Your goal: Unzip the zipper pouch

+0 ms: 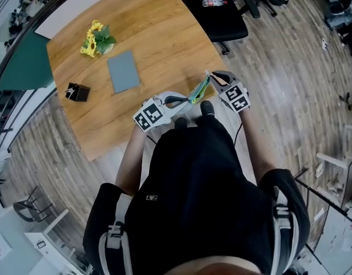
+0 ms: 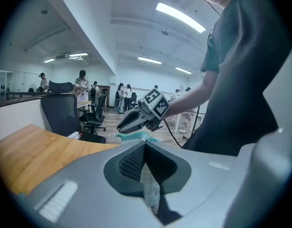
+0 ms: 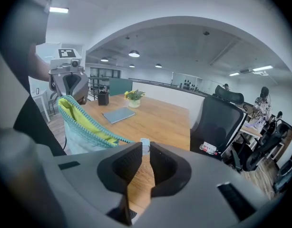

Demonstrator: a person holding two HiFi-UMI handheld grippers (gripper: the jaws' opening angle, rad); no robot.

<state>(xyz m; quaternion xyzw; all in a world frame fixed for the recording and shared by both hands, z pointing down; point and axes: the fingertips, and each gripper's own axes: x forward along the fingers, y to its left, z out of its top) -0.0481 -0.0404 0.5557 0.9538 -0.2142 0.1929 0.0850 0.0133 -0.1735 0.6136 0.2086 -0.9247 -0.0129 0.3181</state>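
Note:
The zipper pouch (image 1: 199,90), teal knit outside and yellow lining, hangs between my two grippers above the table's near edge. Its mouth gapes, so the yellow lining (image 3: 96,129) shows in the right gripper view. My left gripper (image 2: 145,148) is shut on a fold of the pouch's pale fabric (image 2: 150,186). My right gripper (image 3: 146,148) has its jaws a narrow gap apart, and the small pale zipper pull (image 3: 145,145) sits between the tips without being pinched. In the head view the left gripper (image 1: 184,101) holds the pouch's near end and the right gripper (image 1: 215,76) is at its far end.
On the wooden table (image 1: 164,33) lie a grey-blue notebook (image 1: 123,71), a small sunflower pot (image 1: 96,39) and a little black box (image 1: 77,91). A black office chair (image 1: 219,13) with a bottle (image 1: 216,2) on its seat stands beyond the table's right side.

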